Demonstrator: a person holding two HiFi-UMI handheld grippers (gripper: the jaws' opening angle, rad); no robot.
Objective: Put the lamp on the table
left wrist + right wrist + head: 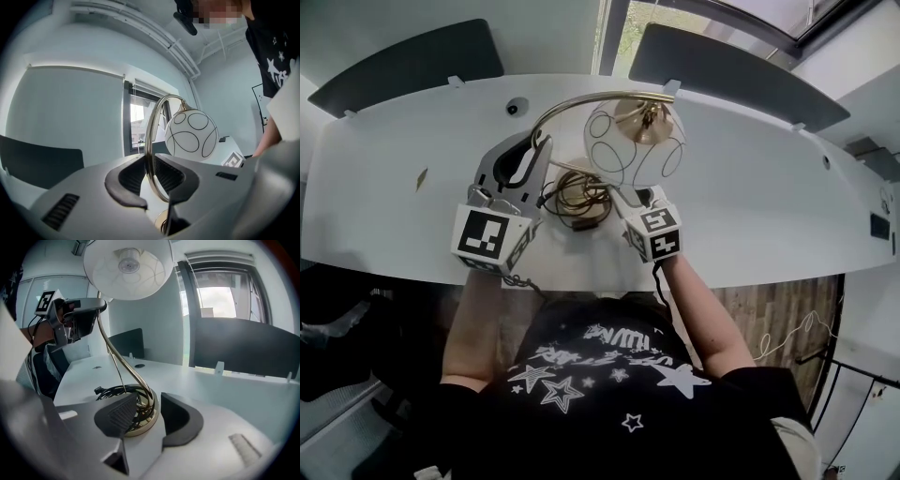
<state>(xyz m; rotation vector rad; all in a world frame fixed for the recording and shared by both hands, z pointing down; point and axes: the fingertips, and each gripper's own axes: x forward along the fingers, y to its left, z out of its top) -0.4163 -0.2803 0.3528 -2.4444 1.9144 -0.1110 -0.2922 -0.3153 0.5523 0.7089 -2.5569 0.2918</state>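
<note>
Head view: the lamp [635, 141] stands on the white counter [750, 197], near its middle. Left tool [532, 150] clenches the arched brass stem [151, 140]; right tool [630, 199] is released, jaws apart at the base [140, 423]. Loosen the left slowly, watching for tipping.

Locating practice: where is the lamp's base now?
Head view, centre: the base sits on the table, cord coiled on it, at the right tool, between its open jaws, beneath the globe.

The white table [750, 187] carries 1 brass lamp base [147, 420], with a dark cable [115, 391] apparently coiled on it.
</note>
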